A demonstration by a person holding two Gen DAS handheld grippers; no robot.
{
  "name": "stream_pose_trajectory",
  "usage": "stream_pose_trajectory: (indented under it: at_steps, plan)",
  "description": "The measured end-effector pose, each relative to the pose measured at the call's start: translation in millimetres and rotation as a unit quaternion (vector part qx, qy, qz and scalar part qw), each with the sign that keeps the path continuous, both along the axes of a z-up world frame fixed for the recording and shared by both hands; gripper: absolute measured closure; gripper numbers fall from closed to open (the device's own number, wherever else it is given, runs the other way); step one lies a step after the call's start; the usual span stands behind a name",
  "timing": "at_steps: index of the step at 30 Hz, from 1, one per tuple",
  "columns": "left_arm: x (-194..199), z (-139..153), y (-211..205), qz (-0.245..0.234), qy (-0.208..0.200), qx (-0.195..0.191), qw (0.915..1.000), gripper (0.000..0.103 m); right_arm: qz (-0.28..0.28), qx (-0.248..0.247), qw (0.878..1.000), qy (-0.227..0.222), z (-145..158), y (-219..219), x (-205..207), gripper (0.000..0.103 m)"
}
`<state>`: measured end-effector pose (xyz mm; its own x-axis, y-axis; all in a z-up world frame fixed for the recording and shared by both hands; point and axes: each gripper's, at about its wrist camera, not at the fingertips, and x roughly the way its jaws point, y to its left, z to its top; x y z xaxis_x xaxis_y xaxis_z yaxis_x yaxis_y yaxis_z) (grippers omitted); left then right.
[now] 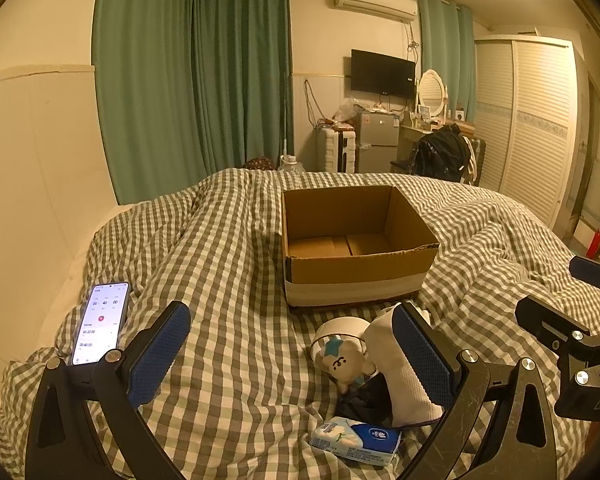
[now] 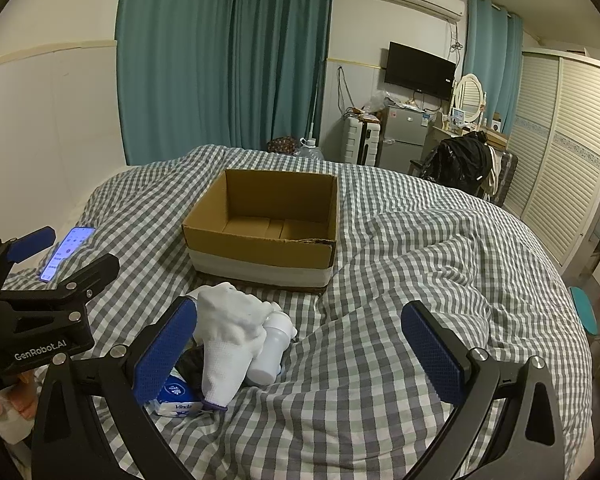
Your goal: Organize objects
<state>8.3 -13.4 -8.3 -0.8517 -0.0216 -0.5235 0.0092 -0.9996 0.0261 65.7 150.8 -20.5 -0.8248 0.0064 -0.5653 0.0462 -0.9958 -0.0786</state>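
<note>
An open, empty cardboard box (image 1: 356, 268) (image 2: 260, 258) sits on the checked duvet ahead of me. In front of it lies a small pile: a white knitted glove (image 1: 404, 376) (image 2: 228, 344), a plush bear toy (image 1: 346, 360), a white bottle (image 2: 272, 348), a dark cloth item (image 1: 368, 400) and a blue-white tissue pack (image 1: 356, 440) (image 2: 176, 396). My left gripper (image 1: 296, 356) is open and empty, its right finger beside the glove. My right gripper (image 2: 300, 352) is open and empty, its left finger beside the pile.
A lit phone (image 1: 100, 324) (image 2: 66, 252) lies on the duvet at the left. The checked duvet (image 1: 228, 248) is rumpled with folds at the right. Green curtains (image 1: 192, 80), a wardrobe (image 1: 536, 128) and a fridge (image 1: 376, 140) stand beyond the bed.
</note>
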Motion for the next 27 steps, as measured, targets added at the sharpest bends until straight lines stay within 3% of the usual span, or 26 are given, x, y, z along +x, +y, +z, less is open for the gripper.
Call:
stream_pose_trajectory:
  at_steps: [8, 13, 21, 27]
  plan:
    - [0, -1, 0, -0.001, -0.003, 0.000, 1.0000, 0.000, 0.004, 0.002, 1.000, -0.002, 1, -5, 0, 0.000]
    - [-3, -9, -2, -0.010, -0.026, 0.000, 0.9996, 0.000, 0.006, 0.003, 1.000, -0.011, -2, -7, -3, 0.000]
    - [-16, -44, 4, -0.033, -0.109, -0.020, 0.9933, 0.000, -0.006, 0.000, 0.998, -0.058, -25, -2, -15, 0.000]
    - [-17, -76, 8, -0.072, -0.177, -0.011, 0.9815, 0.000, 0.000, -0.002, 0.997, -0.082, -40, -1, -20, 0.001]
